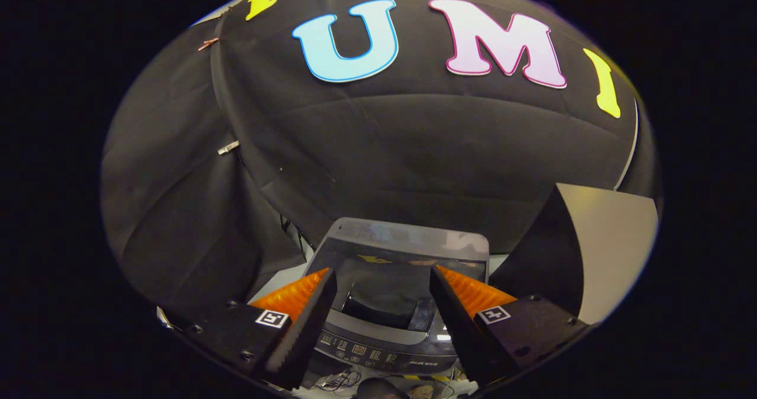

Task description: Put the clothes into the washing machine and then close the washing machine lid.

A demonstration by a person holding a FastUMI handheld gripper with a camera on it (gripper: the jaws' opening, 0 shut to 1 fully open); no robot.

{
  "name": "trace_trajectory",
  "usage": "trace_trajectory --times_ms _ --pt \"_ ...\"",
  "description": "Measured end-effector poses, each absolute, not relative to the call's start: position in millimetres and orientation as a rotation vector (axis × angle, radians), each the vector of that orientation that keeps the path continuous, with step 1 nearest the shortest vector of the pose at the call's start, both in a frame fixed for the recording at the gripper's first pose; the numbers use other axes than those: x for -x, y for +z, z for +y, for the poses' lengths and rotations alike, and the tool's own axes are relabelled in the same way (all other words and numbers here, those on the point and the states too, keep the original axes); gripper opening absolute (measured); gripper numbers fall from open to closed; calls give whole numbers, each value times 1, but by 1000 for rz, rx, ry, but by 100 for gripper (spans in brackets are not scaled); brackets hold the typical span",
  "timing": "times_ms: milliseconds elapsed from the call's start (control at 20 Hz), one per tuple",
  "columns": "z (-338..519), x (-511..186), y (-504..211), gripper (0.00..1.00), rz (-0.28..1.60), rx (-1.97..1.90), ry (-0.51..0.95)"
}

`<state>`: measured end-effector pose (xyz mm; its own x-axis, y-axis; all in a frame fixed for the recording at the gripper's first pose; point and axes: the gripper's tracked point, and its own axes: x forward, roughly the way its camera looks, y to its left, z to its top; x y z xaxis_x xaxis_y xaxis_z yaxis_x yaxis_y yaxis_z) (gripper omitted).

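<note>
Gripper view: gripper [383, 278] spread wide, nothing held between the fingers. Washing machine [387, 322] below and just ahead, between the fingers, lid [408, 242] raised at its far edge, drum opening [381, 304] exposed, control panel [378, 352] at near edge.

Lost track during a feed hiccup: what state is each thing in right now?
Washer: upright, just ahead of the fingers, control panel facing the camera.
Lid: raised, tub opening exposed.
Tub: dark inside; contents cannot be told.
Gripper: open, holding nothing, fingers straddling the opening.
</note>
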<state>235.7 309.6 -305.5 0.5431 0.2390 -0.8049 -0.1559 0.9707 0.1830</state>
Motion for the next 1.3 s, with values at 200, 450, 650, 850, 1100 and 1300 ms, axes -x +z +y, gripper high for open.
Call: trace_trajectory --times_ms 200,450,650,850,1100,1300 --pt "302 -231 -270 99 868 -106 256" --pt "288 -212 -218 99 730 -125 291" --pt "264 -196 -166 99 572 -136 303" --pt "234 -170 -118 99 439 -116 310" --pt "187 -131 -89 99 324 -96 277" --pt "143 -102 -66 98 256 -87 228"
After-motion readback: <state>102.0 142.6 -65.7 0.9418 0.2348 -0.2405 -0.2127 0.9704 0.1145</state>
